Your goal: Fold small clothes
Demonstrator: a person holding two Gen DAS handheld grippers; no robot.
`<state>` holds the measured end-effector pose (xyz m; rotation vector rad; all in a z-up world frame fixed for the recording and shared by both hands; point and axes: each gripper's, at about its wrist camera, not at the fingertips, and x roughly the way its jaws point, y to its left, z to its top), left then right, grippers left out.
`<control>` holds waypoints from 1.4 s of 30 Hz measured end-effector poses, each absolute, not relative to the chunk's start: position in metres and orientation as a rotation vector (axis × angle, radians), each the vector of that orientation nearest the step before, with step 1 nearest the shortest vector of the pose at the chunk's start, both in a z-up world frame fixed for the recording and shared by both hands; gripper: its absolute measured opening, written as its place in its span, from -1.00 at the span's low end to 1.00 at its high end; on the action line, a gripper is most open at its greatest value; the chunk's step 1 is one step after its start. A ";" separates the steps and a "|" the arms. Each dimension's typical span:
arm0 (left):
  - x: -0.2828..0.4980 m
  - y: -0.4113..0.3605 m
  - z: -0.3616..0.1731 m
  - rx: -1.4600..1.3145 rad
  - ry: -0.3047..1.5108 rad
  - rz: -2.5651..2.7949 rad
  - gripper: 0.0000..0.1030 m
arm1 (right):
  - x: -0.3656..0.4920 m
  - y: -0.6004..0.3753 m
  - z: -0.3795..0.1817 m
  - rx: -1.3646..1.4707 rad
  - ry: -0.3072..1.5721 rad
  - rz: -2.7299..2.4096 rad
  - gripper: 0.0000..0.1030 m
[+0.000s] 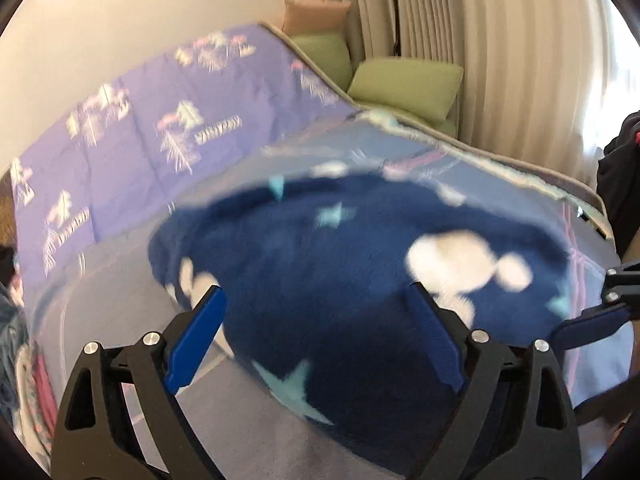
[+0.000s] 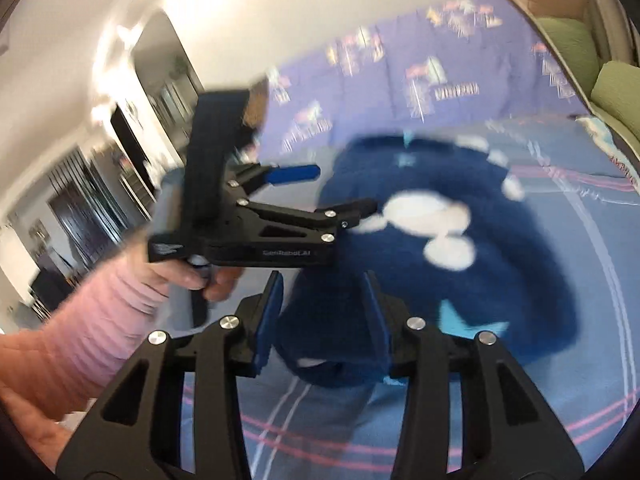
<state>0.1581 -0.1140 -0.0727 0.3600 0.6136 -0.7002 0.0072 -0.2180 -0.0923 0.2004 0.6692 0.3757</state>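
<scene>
A navy fleece garment point(image 1: 340, 280) with white blobs and pale blue stars lies rumpled on the light blue striped sheet point(image 1: 120, 280). My left gripper point(image 1: 314, 320) hovers over its near part, open wide, with nothing pinched between the blue pads. In the right wrist view the garment point(image 2: 460, 280) spreads ahead, and a thick bunch of its near edge fills the gap of my right gripper point(image 2: 322, 284), which is shut on it. The left gripper point(image 2: 346, 188), open, reaches in from the left, held by a hand with a pink sleeve point(image 2: 100, 312). Both views are motion-blurred.
A purple quilt point(image 1: 140, 120) with white prints covers the far part of the bed. Green pillows point(image 1: 404, 84) and a tan one point(image 1: 312, 16) sit by the curtains point(image 1: 500, 60). A heap of other clothes point(image 1: 20, 340) lies at the left edge. Dark furniture point(image 2: 80, 200) stands beyond the bed.
</scene>
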 end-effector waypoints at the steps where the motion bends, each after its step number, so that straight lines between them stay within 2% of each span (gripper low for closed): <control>1: 0.163 -0.113 -0.083 0.354 0.633 -0.695 0.97 | 0.022 -0.212 -0.112 0.174 0.748 0.324 -0.25; 4: 0.162 -0.118 -0.104 0.391 0.623 -0.684 0.97 | 0.025 -0.206 -0.139 0.166 0.769 0.286 -0.26; 8: 0.170 -0.113 -0.101 0.330 0.665 -0.702 0.97 | 0.028 -0.212 -0.132 0.227 0.809 0.301 -0.26; 11: 0.172 -0.102 -0.086 0.260 0.680 -0.724 0.97 | 0.013 -0.226 -0.106 0.298 0.800 0.335 -0.18; 13: 0.165 -0.096 -0.070 0.244 0.627 -0.738 0.75 | 0.001 -0.242 -0.086 0.271 0.705 0.270 -0.03; 16: 0.159 -0.097 -0.043 0.271 0.505 -0.713 0.45 | -0.007 -0.261 -0.064 0.229 0.603 0.136 0.00; 18: 0.168 -0.101 -0.037 0.277 0.482 -0.690 0.30 | 0.009 -0.277 -0.077 0.235 0.639 0.052 0.00; 20: 0.195 -0.109 -0.042 0.251 0.526 -0.656 0.13 | 0.042 -0.294 -0.120 0.301 0.798 0.027 -0.01; 21: 0.215 -0.115 -0.057 0.261 0.588 -0.623 0.05 | 0.048 -0.297 -0.135 0.334 0.809 0.041 0.00; 24: 0.245 -0.121 -0.102 0.244 0.677 -0.612 0.12 | 0.043 -0.282 -0.135 0.221 0.751 0.015 0.00; 27: 0.239 -0.125 -0.094 0.258 0.671 -0.579 0.08 | 0.044 -0.278 -0.129 0.192 0.767 0.020 0.04; 29: 0.229 -0.127 -0.084 0.323 0.636 -0.563 0.08 | 0.023 -0.302 -0.118 0.341 0.740 0.081 0.30; 30: 0.226 -0.126 -0.080 0.333 0.628 -0.562 0.10 | 0.012 -0.312 -0.113 0.406 0.716 0.098 0.54; 31: 0.224 -0.122 -0.076 0.332 0.624 -0.562 0.14 | -0.002 -0.324 -0.109 0.456 0.697 0.102 0.63; 33: 0.226 -0.114 -0.073 0.304 0.625 -0.553 0.30 | -0.026 -0.344 -0.110 0.605 0.682 0.112 0.67; 35: 0.230 -0.107 -0.074 0.263 0.631 -0.553 0.40 | -0.033 -0.358 -0.126 0.789 0.743 0.160 0.67; 37: 0.235 -0.101 -0.078 0.217 0.636 -0.533 0.68 | -0.028 -0.362 -0.150 0.962 0.818 0.223 0.71; 40: 0.247 -0.093 -0.090 0.126 0.697 -0.512 0.92 | -0.014 -0.353 -0.169 1.060 0.877 0.206 0.79; 41: 0.252 -0.094 -0.094 0.105 0.713 -0.509 0.96 | -0.005 -0.352 -0.172 1.063 0.880 0.193 0.82; 42: 0.256 -0.091 -0.097 0.077 0.730 -0.514 0.97 | 0.001 -0.350 -0.172 1.062 0.876 0.195 0.92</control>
